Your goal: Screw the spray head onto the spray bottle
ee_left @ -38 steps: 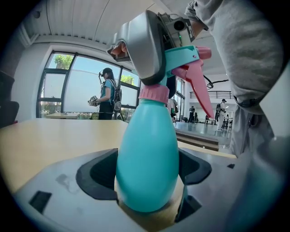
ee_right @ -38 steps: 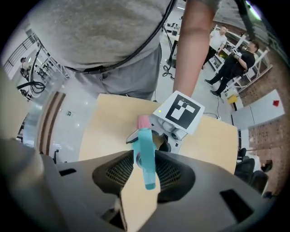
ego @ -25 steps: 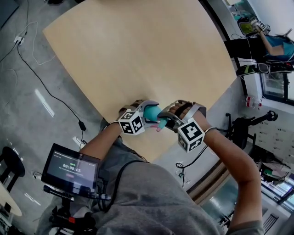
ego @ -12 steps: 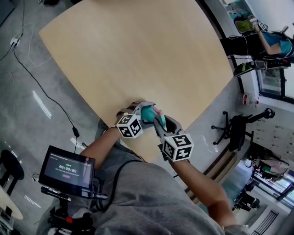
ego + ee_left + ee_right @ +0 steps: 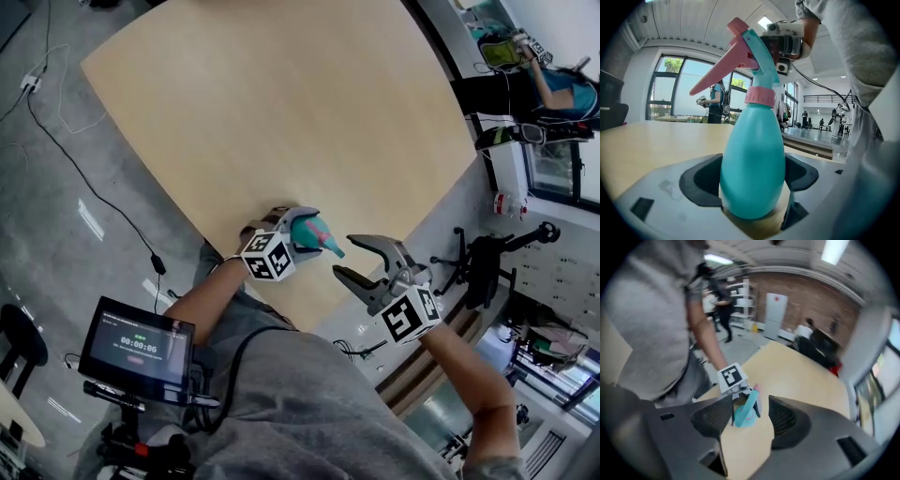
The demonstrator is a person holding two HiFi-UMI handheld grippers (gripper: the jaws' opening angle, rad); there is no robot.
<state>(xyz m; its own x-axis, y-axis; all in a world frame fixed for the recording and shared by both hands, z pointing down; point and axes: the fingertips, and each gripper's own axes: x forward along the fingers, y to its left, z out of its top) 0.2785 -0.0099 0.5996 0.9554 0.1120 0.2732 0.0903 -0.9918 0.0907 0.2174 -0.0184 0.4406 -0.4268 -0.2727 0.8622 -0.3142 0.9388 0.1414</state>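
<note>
The left gripper (image 5: 300,228) clamps the belly of a teal spray bottle (image 5: 752,159) at the table's (image 5: 281,103) near edge, about six o'clock. A pink collar (image 5: 759,95) joins it to a teal spray head (image 5: 759,47) with a pink trigger (image 5: 719,70). At the bottle's four o'clock, the right gripper (image 5: 345,258) has just been opening and now gapes wide, empty.
</note>
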